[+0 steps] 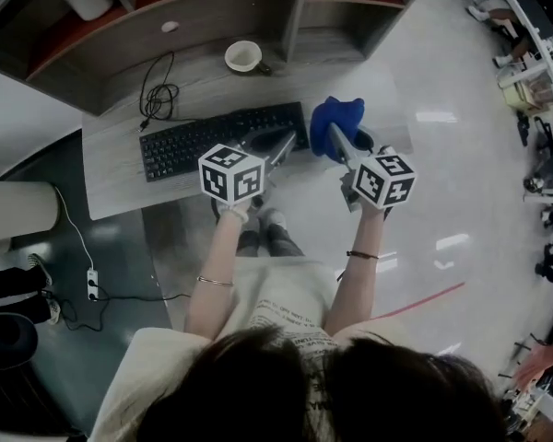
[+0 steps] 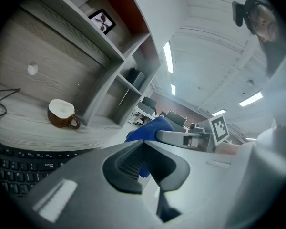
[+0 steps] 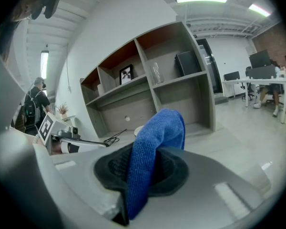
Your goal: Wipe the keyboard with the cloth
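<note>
The black keyboard point(image 1: 203, 141) lies on the grey wooden desk point(image 1: 111, 182); its keys also show at the lower left of the left gripper view point(image 2: 19, 168). My left gripper point(image 1: 288, 136) hovers over the keyboard's right end, its jaws shut with nothing between them point(image 2: 145, 162). Just to the right, my right gripper point(image 1: 335, 134) is shut on the blue cloth point(image 1: 338, 116). The cloth point(image 3: 155, 147) stands up from between the pads and folds over at the top. It hangs at the desk's right edge, off the keyboard.
A brown cup with a white inside point(image 1: 243, 56) stands behind the keyboard, near the shelf unit point(image 1: 212, 7). A coiled black cable point(image 1: 157, 95) lies at the back left of the desk. A power strip point(image 1: 92, 284) is on the floor at the left.
</note>
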{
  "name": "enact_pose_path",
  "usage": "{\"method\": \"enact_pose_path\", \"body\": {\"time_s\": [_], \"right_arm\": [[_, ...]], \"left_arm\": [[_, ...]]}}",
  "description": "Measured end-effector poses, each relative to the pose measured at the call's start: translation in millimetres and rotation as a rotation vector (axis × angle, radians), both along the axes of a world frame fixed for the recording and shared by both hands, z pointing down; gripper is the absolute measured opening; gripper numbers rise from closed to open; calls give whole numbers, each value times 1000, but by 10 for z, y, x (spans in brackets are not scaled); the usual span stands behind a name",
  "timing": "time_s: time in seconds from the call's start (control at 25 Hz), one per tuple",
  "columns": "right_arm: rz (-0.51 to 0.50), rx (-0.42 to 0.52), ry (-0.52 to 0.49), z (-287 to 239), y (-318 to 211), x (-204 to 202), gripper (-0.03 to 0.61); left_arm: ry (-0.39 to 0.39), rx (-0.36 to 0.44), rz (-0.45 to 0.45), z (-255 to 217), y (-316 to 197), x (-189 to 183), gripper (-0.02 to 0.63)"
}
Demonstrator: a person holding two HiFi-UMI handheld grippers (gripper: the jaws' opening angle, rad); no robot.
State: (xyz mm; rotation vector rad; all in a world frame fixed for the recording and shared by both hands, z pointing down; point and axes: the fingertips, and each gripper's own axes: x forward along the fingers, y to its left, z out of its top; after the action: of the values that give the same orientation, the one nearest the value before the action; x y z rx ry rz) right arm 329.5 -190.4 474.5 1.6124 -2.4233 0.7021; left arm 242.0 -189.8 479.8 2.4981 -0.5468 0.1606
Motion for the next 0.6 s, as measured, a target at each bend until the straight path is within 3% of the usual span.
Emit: {"method": "enact_pose_path", "body": {"time_s": [0.6], "right_arm": [[-135,-66,-39,307,-208,-84,58]], "left_arm": [[-31,-41,-122,177,-78,-14,2]]}}
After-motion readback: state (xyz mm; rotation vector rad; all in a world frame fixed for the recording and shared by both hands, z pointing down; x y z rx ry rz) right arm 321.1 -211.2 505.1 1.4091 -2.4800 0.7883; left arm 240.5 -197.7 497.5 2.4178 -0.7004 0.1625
